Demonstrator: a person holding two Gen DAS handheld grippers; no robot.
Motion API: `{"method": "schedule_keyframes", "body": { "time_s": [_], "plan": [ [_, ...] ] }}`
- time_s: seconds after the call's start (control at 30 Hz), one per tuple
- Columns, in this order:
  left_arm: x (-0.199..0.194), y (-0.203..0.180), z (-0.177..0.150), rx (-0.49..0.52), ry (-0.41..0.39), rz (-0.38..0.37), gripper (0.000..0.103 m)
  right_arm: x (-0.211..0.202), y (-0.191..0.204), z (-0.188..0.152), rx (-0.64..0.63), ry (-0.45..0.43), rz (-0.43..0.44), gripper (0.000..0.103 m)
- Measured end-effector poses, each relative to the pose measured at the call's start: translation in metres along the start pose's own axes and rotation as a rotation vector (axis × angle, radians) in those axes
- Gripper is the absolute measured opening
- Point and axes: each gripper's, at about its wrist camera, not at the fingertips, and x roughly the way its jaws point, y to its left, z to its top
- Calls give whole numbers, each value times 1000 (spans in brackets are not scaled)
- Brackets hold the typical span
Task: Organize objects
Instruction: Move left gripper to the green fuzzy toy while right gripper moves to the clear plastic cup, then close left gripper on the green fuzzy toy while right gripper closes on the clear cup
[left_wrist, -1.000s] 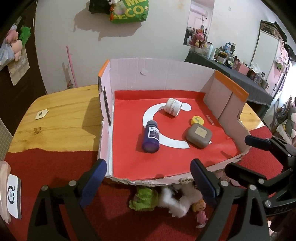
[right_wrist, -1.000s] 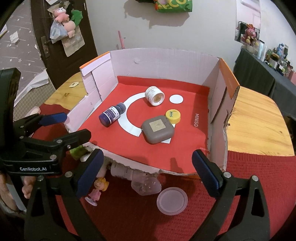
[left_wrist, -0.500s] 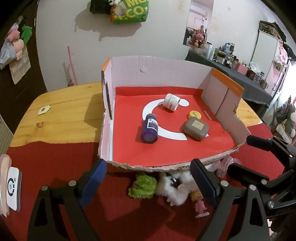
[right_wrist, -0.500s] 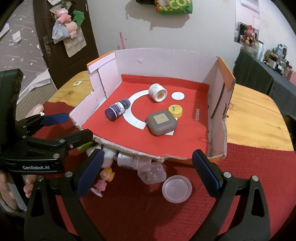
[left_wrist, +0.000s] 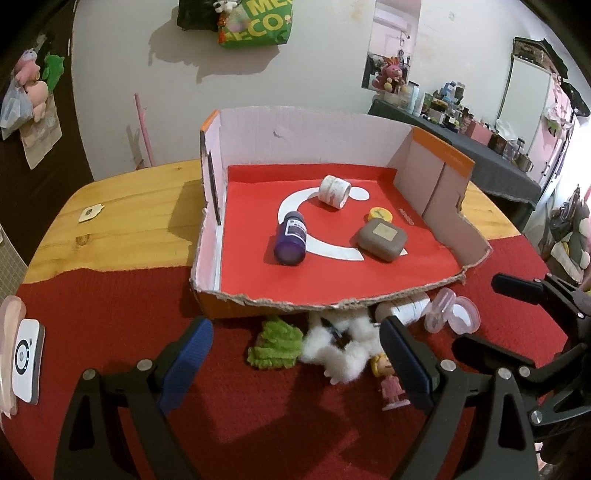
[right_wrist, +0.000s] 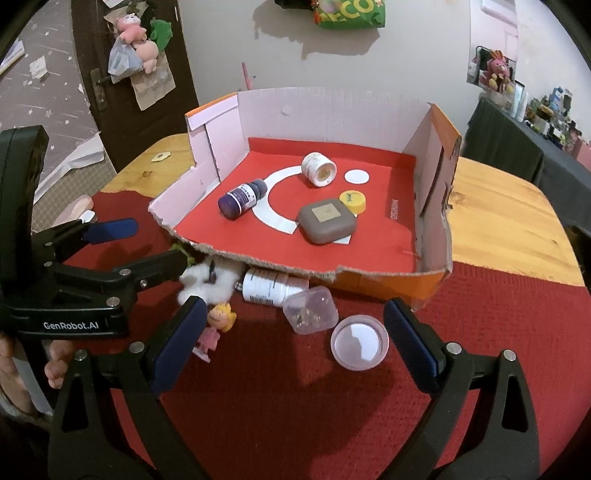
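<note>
A cardboard box (left_wrist: 332, 301) (right_wrist: 436, 166) with a red floor holds a purple bottle (left_wrist: 291, 238) (right_wrist: 242, 199), a white jar (left_wrist: 334, 192) (right_wrist: 318, 169), a yellow cap (left_wrist: 380, 214) (right_wrist: 352, 201) and a grey case (left_wrist: 382, 239) (right_wrist: 327, 220). In front of it on the red cloth lie a green plush (left_wrist: 275, 345), a white plush (left_wrist: 341, 350) (right_wrist: 207, 282), a small doll (left_wrist: 389, 380) (right_wrist: 216, 326), a white bottle (right_wrist: 273, 288), a clear container (right_wrist: 310, 310) and its lid (right_wrist: 360, 341). My left gripper (left_wrist: 295, 365) and right gripper (right_wrist: 291, 339) are open and empty above these.
The wooden table (left_wrist: 122, 221) (right_wrist: 498, 221) extends behind the red cloth (left_wrist: 110, 314). A white device (left_wrist: 26, 360) lies at the far left. A small tag (left_wrist: 90, 213) lies on the wood. A cluttered dark table (left_wrist: 461, 136) stands at the back right.
Both grippers have drawn back and risen from the box. More of the loose items in front of the box have come into view.
</note>
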Motion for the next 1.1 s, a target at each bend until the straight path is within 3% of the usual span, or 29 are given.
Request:
{"method": "schedule_keyframes", "body": {
  "time_s": [0.37,0.53,0.87,1.1],
  "plan": [
    [4,4,-13,-11,14,15,93,0,-4,-16,9,7,-1,97],
    [4,5,-15,-9,8,23,93,6,-8,-19,21,24,2,67],
    [15,15,-15,-28,41,2,64,19,-5,-15,-5,44,5,54],
    [23,20,-16,-34,64,-10,54,27,-5,-13,-13,60,10,48]
  ]
}}
